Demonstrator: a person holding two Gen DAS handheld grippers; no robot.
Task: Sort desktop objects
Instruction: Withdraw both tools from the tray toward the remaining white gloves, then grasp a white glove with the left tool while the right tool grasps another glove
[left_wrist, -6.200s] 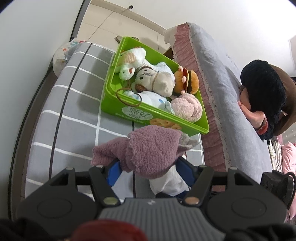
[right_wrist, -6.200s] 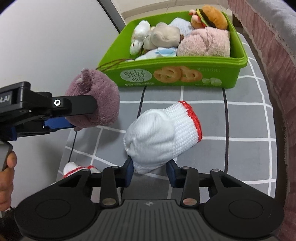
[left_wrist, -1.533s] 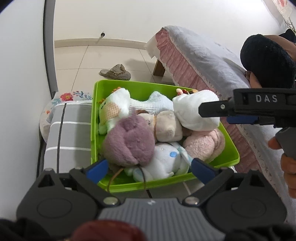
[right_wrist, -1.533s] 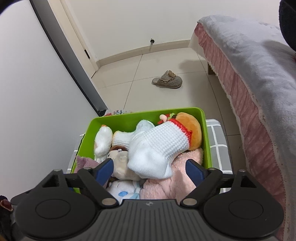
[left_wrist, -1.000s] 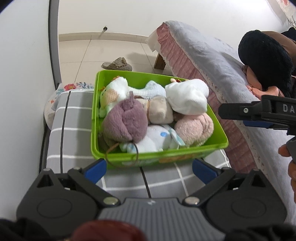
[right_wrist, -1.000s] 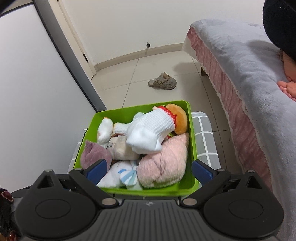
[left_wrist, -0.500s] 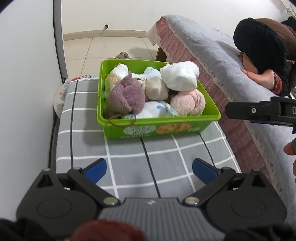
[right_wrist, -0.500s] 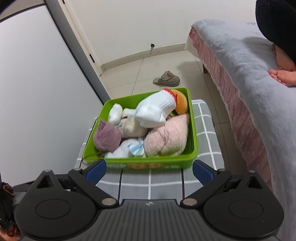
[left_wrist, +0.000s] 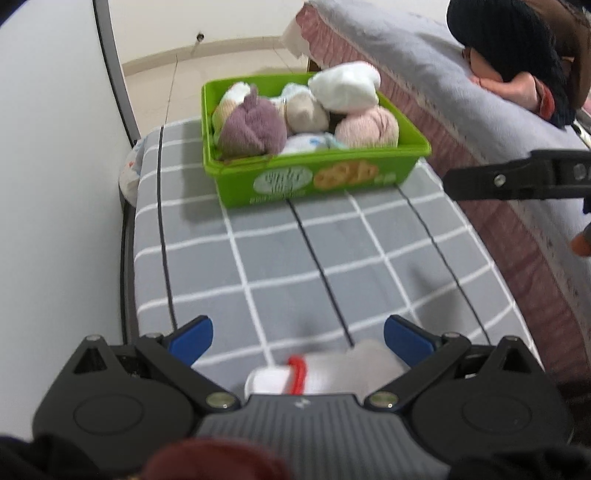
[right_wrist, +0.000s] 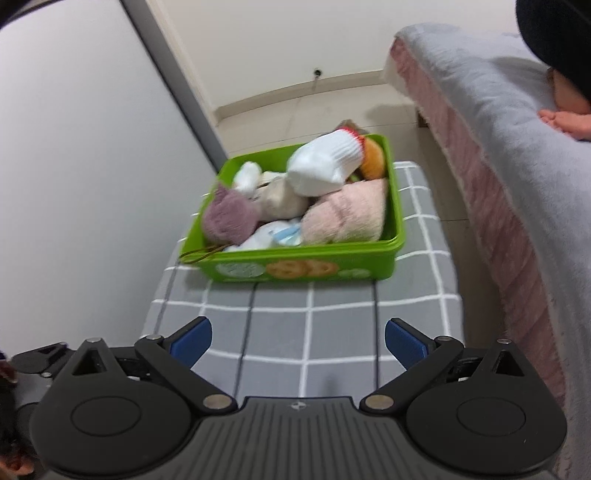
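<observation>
Both grippers' jaws stood apart, empty — left gripper (left_wrist: 297, 334), right gripper (right_wrist: 298, 338). A red-cuffed white sock (left_wrist: 325, 373) lay on the checked surface (left_wrist: 280, 258) at six o'clock between the left jaws; judged light, limp — pinch mid-body. Green bin (right_wrist: 306, 267) sat at twelve o'clock.

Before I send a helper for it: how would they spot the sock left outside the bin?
Start at the grey checked cloth. The green bin sits at its far end; the white sock lies at the near edge, between the left gripper fingers. Its red-trimmed cuff marks it.
</observation>
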